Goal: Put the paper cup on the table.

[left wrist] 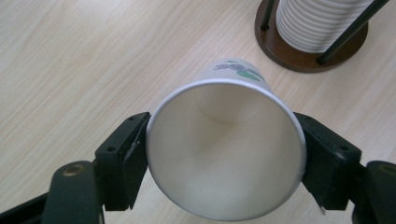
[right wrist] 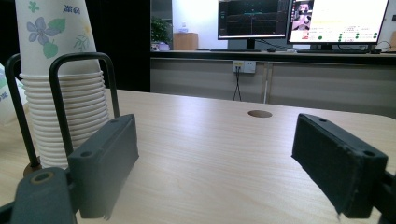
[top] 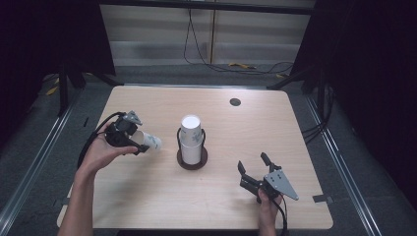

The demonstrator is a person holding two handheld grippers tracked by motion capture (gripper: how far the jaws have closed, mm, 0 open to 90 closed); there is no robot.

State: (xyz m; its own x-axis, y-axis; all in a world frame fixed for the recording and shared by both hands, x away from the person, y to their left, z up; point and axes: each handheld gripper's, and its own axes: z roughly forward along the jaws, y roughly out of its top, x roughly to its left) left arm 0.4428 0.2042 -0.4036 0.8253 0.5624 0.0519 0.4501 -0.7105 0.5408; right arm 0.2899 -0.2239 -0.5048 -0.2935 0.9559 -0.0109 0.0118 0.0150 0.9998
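A pale wooden bench (top: 147,196) is seen from above, with a person's forearms coming in from the near edge. The left tongs (top: 139,142), held in the left hand (top: 101,152) over the left part of the bench, grip a single paper cup (top: 150,141) by its rim, one black jaw pressed on each side. The cup lies tilted almost level, its mouth toward the tongs and its base pointing toward the middle of the bench. In the left gripper view the cup (left wrist: 226,144) has a white inside, a round bottom and a purple and green flower print on its outer wall, and it hangs above the wood, not touching it. Just beside it, at the bench's centre, a stack of cups (top: 191,137) stands upright in a holder (top: 192,161) with a dark round base and thin black wire loops; the held cup is near the stack but apart from it. The right tongs (top: 254,164) rest on the bench at the near right, well apart from the stack, held in the right hand (top: 268,201). Their jaws stand wide open with nothing between them. In the right gripper view the stack (right wrist: 63,93) rises at the left, and a small round hole (right wrist: 259,113) shows in the far bench top
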